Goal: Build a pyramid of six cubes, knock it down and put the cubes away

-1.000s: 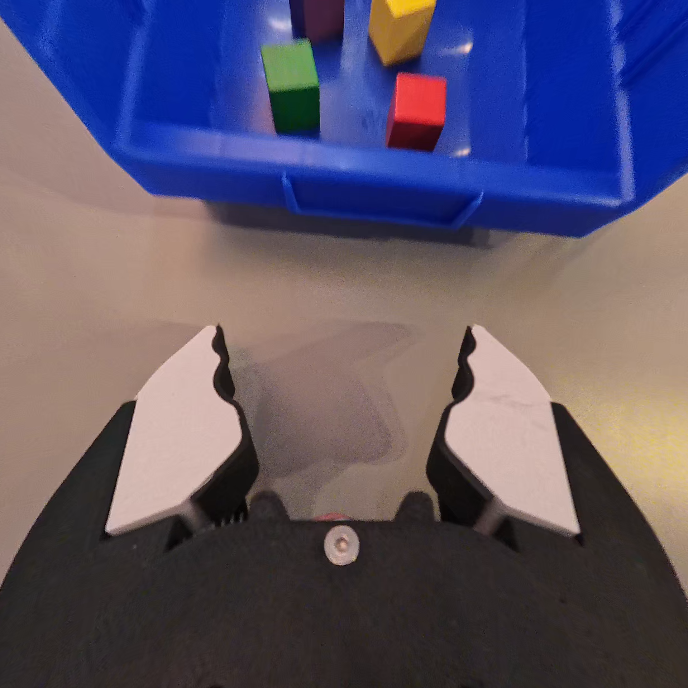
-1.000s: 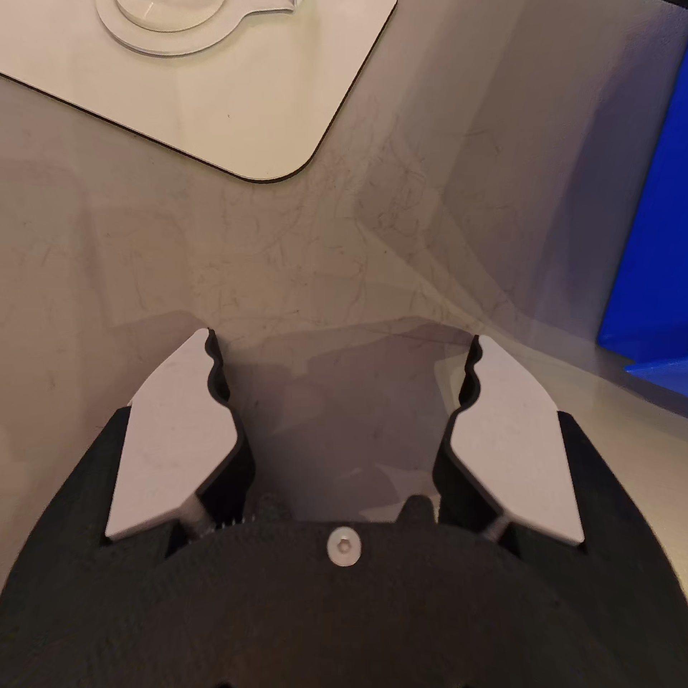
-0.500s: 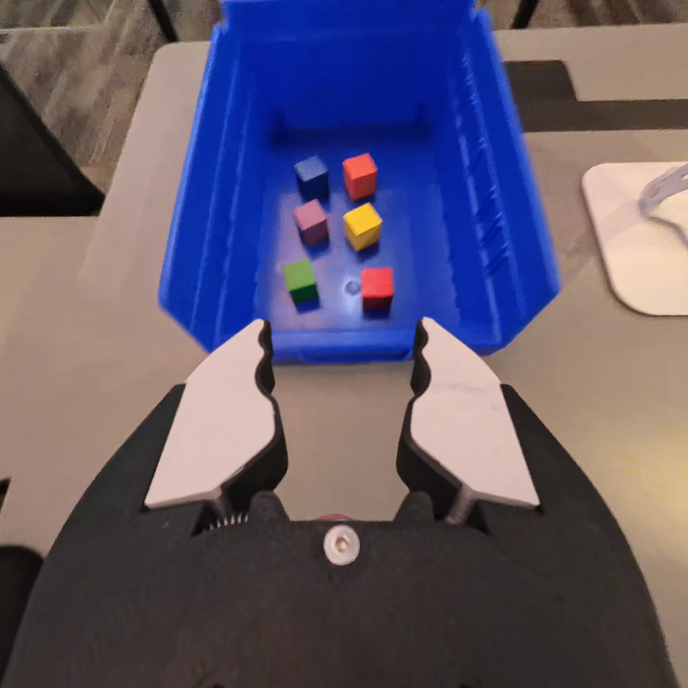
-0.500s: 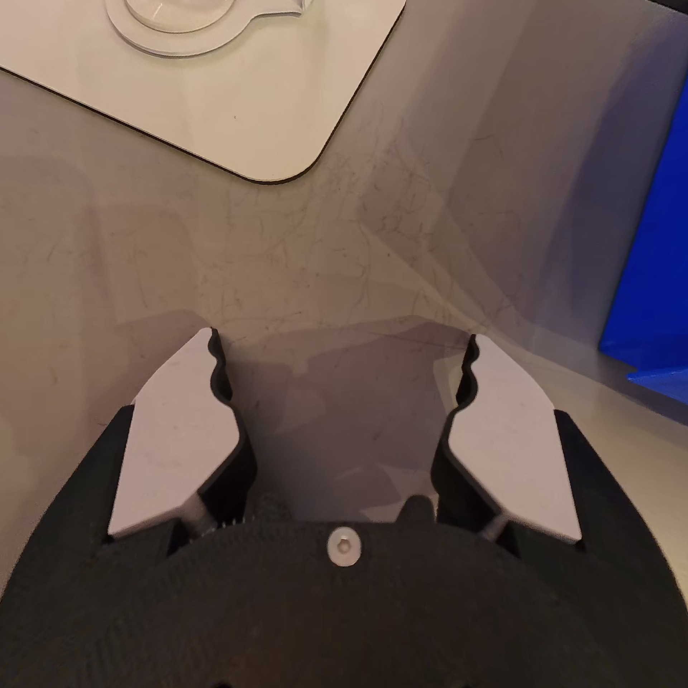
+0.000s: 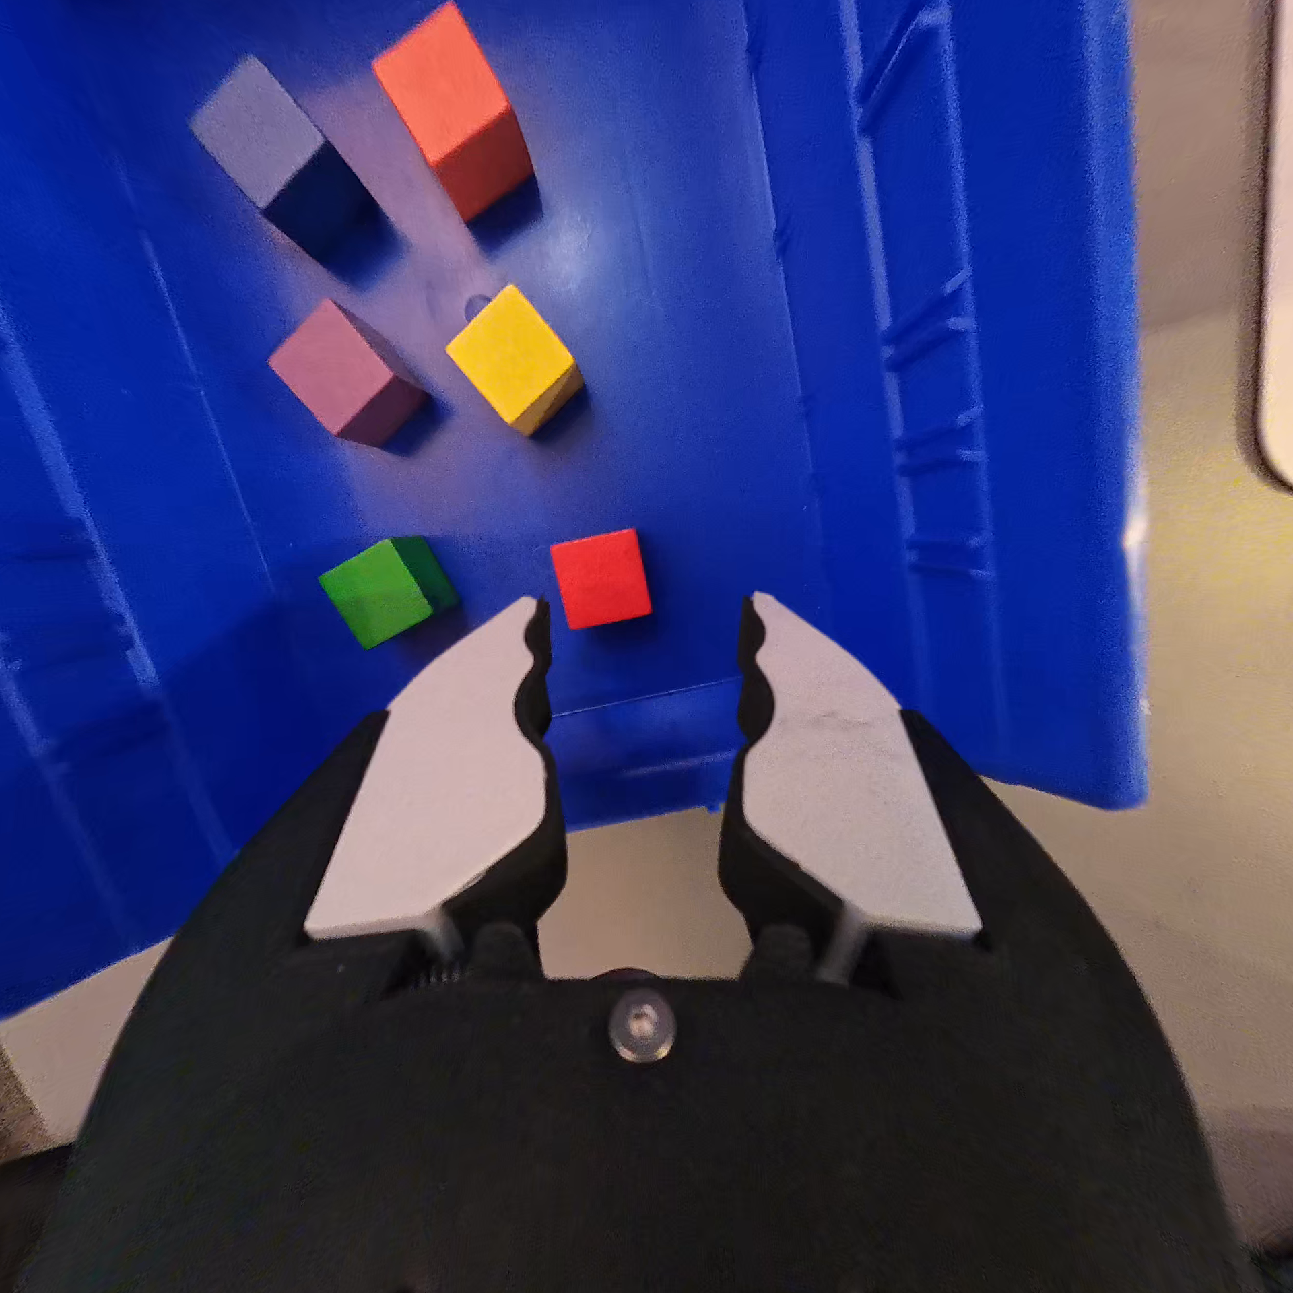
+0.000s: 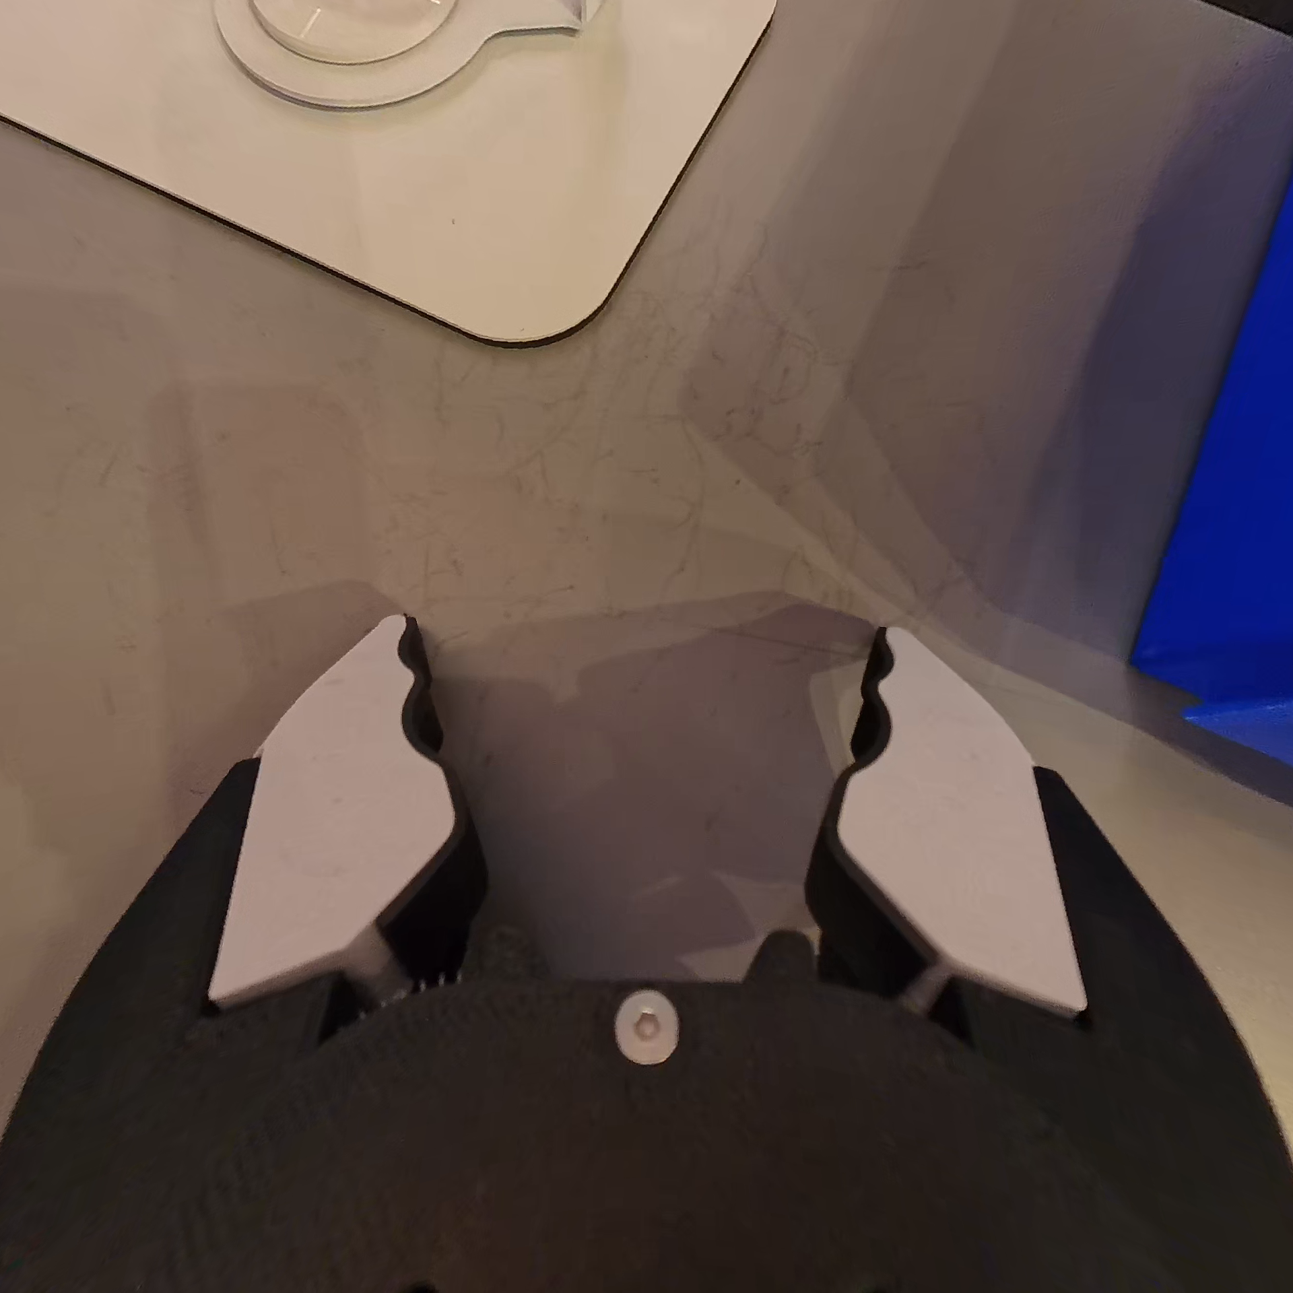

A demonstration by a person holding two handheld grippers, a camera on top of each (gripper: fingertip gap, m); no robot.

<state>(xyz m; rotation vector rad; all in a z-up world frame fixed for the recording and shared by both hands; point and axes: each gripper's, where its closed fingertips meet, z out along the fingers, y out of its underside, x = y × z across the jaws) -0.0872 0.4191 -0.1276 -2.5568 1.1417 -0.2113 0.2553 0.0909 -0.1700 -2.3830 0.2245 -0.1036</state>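
Left gripper [image 5: 644, 609] hangs over the blue plastic bin [image 5: 1035, 420], jaws parted and holding nothing.

Six small wooden cubes sit apart on the bin floor: red cube [image 5: 600, 578] just past the fingertips, green cube [image 5: 381, 591], yellow cube [image 5: 514, 358], purple cube [image 5: 343, 371], orange cube [image 5: 455, 105], dark blue cube [image 5: 280, 150]. Right gripper [image 6: 644, 630] is wide open and bare above the beige tabletop [image 6: 490, 490], near a white rounded board [image 6: 420, 175].

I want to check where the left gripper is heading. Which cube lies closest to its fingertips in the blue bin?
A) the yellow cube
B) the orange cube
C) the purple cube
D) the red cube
D: the red cube sits just beyond the open left gripper in the blue bin, nearer than any other cube.
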